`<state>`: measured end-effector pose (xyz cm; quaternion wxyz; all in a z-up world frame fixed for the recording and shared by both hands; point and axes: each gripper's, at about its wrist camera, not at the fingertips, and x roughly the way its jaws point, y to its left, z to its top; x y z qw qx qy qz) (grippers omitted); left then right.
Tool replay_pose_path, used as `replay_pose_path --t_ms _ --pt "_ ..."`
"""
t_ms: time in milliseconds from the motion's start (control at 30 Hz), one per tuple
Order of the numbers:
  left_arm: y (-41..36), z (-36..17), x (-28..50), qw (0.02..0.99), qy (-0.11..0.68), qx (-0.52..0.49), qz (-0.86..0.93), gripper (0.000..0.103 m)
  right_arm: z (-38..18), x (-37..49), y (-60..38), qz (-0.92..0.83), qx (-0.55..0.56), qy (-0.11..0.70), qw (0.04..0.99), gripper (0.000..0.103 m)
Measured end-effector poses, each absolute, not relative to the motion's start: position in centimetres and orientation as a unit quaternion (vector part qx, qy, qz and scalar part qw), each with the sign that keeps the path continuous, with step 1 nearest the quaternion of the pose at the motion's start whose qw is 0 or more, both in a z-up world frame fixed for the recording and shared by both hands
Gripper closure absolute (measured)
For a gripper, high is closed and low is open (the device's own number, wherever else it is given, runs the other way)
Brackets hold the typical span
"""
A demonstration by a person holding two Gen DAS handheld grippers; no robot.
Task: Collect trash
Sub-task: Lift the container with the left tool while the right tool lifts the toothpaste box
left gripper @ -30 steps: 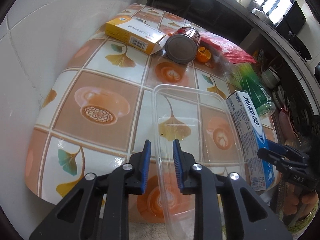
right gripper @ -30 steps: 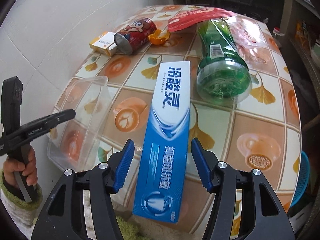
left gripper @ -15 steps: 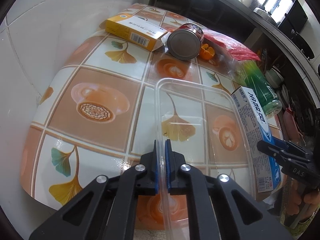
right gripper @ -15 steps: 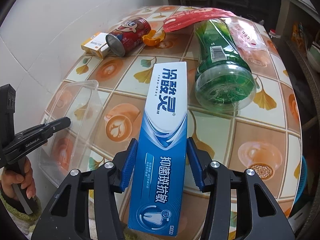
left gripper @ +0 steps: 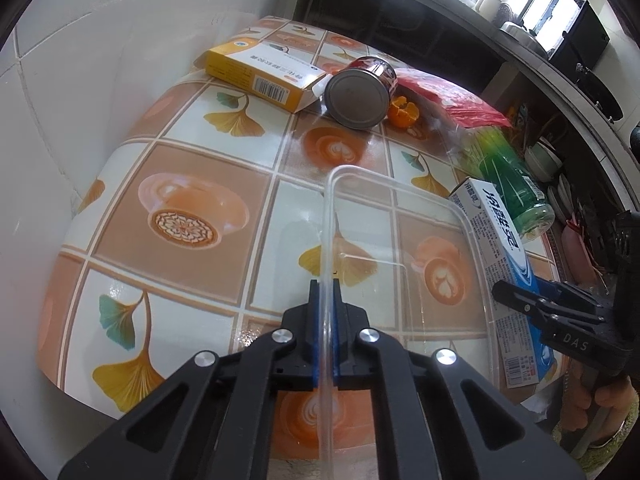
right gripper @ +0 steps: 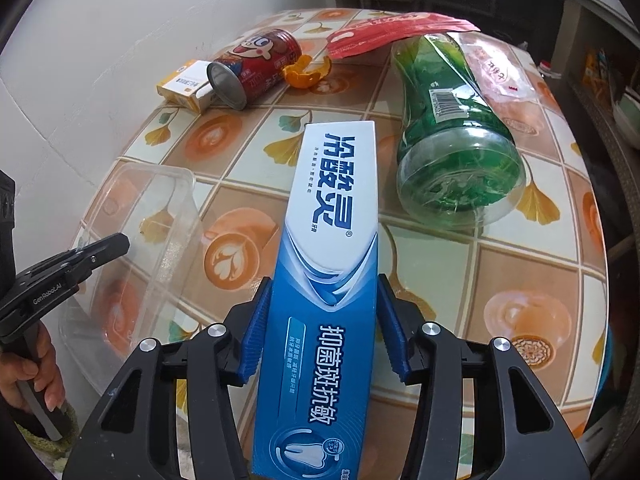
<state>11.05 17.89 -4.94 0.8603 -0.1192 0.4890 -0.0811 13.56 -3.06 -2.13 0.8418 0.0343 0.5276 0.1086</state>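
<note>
Trash lies spread over the round table (left gripper: pixel 188 184) with the tile-pattern cloth, and two pieces of it are already in the grip of the tools. The left gripper (left gripper: pixel 325 288) has its blue pads pressed together on the near wall of the clear plastic container (left gripper: pixel 436 280), so the thin rim stands between them. The right gripper (right gripper: pixel 324 304) is closed on the two long sides of the blue toothpaste box (right gripper: pixel 332 240), about at the middle of its length. The box seems to rest on the table, just beside the container.

Further away, near the wall, lie a yellow carton (left gripper: pixel 256 74), a red can (left gripper: pixel 360 94) on its side touching the carton's open flap, a piece of orange peel (left gripper: pixel 403 112), a red wrapper (right gripper: pixel 384 32), a transparent pink bag (right gripper: pixel 500 72) and a green bottle (right gripper: pixel 452 140) on its side.

I judge that this is the grasping step, now finished for both hands, and nothing is yet collected. The next move probably calls for lifting both things and carrying them away, or dropping the box into the container. The container wall is thin and flexible, so it may bend or slip if the lift is quick.
</note>
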Motion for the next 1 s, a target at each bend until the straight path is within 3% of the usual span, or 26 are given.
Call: replay_pose_path --t_ms 433,1000 --pt "18.8 -2.4 10.5 0.875 0.459 -0.132 -0.079 0.100 0.2 12.3 -4.4 0.133 0.073 0.500 0.852 0.059" --pt "15.6 3.0 10.1 0.899 0.404 -0.118 -0.122 0.100 7.5 9.7 -8.6 0.134 0.119 0.409 0.895 0.060"
